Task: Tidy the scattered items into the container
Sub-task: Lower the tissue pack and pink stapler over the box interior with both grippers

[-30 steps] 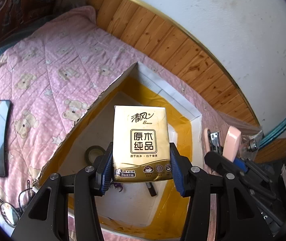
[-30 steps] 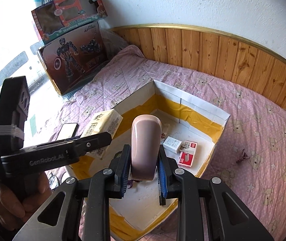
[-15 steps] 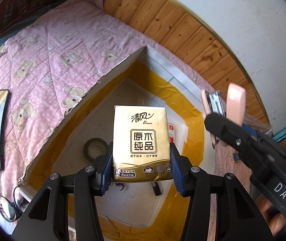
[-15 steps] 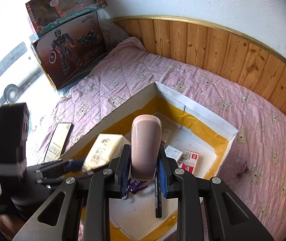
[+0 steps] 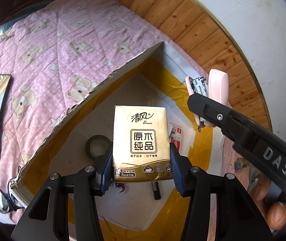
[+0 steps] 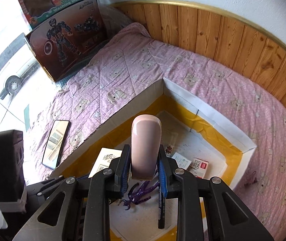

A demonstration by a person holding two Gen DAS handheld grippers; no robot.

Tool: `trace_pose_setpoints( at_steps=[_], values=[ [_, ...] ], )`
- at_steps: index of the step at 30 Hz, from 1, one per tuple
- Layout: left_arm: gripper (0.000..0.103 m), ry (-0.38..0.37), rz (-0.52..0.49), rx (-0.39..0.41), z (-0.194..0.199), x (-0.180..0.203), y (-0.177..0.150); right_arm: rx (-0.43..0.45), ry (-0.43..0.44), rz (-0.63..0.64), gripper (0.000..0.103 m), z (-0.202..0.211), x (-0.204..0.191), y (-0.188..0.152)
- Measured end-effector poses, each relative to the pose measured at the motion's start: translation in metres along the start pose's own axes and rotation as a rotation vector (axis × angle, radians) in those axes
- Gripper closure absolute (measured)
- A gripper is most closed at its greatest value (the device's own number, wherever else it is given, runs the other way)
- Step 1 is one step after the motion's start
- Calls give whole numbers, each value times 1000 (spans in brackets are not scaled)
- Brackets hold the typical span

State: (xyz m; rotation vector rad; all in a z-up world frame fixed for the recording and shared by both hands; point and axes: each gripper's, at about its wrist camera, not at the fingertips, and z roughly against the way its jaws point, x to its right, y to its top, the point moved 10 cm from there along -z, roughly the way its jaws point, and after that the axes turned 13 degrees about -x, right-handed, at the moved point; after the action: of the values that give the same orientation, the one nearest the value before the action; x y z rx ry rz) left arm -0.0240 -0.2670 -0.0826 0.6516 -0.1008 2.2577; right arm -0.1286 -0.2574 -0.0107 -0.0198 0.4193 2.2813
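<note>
My left hand-held gripper [image 5: 141,170] is clamped on a gold tissue pack [image 5: 142,142], gripped by its lower sides with its long axis standing up out of the jaws. The open cardboard box [image 5: 110,76] lies straight below and ahead of it on the pink bed quilt [image 5: 42,50], with a roll of tape [image 5: 96,146] and a marker [image 5: 156,190] already on its floor. From here I judge a plain release would drop the pack inside. My right hand-held gripper [image 6: 143,172] pinches a pink stapler [image 6: 146,148], also upright, over the same box just right of the left. A phone [image 6: 55,144] is on the quilt outside the left wall.
</note>
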Motion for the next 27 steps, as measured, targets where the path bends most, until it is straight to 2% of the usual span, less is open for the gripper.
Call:
trace_pose_setpoints(
  at_steps=[6, 10, 19, 27],
  values=[
    [51, -17, 72, -23, -6, -10, 3, -38, 24, -11, 76, -18, 4, 11],
    [51, -40, 83, -39, -11, -5, 5, -72, 29, 5, 76, -32, 4, 17],
    [50, 47, 65, -25, -20, -5, 16, -134, -7, 35, 76, -63, 12, 32],
    [50, 44, 79, -61, -29, -12, 19, -164, -40, 40, 76, -85, 13, 42]
  ],
)
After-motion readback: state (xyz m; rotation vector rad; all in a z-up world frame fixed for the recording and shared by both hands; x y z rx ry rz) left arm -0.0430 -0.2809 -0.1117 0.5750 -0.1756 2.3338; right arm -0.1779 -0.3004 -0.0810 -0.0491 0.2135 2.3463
